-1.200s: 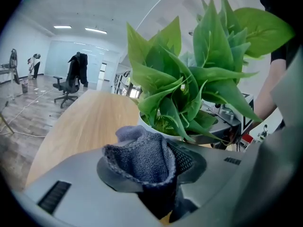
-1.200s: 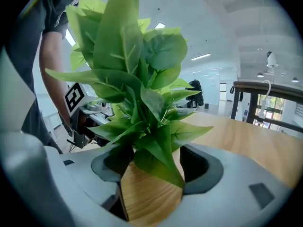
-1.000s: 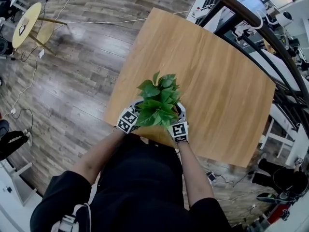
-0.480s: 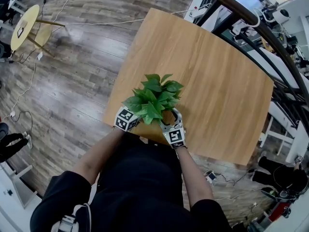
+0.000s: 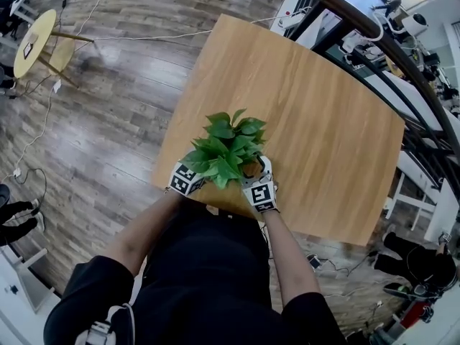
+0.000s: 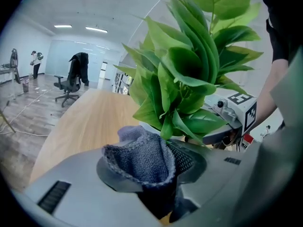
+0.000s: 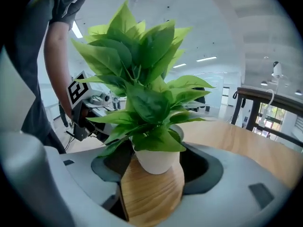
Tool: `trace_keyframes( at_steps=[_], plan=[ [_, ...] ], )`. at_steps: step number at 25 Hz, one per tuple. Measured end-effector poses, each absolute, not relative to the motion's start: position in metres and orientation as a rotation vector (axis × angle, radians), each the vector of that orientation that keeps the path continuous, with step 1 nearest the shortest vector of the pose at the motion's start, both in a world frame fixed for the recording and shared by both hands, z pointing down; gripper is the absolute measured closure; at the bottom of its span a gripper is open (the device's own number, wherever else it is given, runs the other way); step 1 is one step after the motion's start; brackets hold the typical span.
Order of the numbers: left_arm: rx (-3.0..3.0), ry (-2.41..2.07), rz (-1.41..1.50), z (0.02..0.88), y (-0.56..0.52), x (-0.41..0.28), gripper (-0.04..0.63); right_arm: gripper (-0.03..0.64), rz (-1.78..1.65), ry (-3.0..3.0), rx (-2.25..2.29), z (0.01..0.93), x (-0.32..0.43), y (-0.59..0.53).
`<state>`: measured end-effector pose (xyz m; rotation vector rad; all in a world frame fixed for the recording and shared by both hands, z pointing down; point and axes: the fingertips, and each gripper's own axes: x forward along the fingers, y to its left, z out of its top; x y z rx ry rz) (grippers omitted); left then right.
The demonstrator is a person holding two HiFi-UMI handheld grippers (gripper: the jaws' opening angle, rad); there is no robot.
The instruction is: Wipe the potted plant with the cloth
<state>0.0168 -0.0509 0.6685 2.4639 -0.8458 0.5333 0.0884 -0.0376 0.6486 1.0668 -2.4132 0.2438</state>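
Now closer in, the right gripper [image 7: 151, 183] gapes around the potted plant [image 7: 142, 108]; the left gripper [image 6: 149, 183] pinches the cloth [image 6: 139, 155], seemingly wiping; stroke leaves next.

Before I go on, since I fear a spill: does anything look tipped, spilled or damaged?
Nothing stands out. The potted plant stands upright on the table, no soil spilled, and the cloth sits bunched in the left tool.

a light wooden table [image 5: 323, 113] fills your view, on a grey-brown plank floor [image 5: 108, 113]. far to your left stands a small round yellow table [image 5: 32, 38], a white cable [image 5: 151, 34] trailing past it. a dark railing [image 5: 402, 56] runs along your right.
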Motion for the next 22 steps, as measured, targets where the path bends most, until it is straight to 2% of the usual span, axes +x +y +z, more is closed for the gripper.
trace_keyframes(
  at_steps=[12,22],
  plan=[
    [2.494,-0.766,0.554,0.673,-0.027,0.028,0.419,0.314,0.298,-2.405,1.117,0.646,0.085,-0.035],
    [2.491,-0.814,0.558,0.67,-0.042,0.007,0.419,0.314,0.355,-2.416,1.106,0.646,0.087,-0.01]
  ],
)
